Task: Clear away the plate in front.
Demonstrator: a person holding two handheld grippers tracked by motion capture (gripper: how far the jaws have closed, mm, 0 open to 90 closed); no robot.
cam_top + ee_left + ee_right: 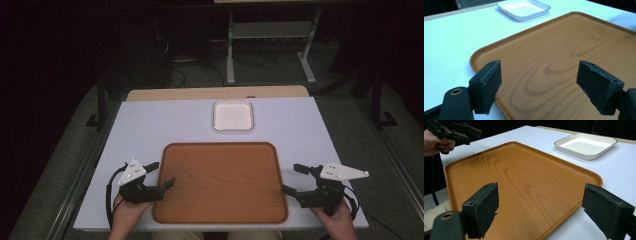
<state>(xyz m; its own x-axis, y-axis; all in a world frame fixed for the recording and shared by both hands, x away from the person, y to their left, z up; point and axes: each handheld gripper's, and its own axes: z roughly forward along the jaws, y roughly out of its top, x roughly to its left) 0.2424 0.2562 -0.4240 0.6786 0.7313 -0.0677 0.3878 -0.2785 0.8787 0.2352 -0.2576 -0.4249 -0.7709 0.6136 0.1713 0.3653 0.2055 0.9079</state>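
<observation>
Your left tool sits at the left edge of the wooden tray, its jaws spread wide with nothing between them; in the left gripper view one jaw hangs over the white table just outside the tray's near corner and the other over the tray's bare wood. Your right tool mirrors it at the tray's right edge, jaws likewise wide apart and empty, one over the wood and one over the table beside the rim. Whether either tool touches the tray's rim I cannot tell. The tray lies flat on the near half of the table, centred between your two hands, with nothing on it. Beyond its far edge, apart from it, stands a small square white dish with a thin dark rim, also empty. Your left hand and right hand grip the tool handles at the table's near edge.
</observation>
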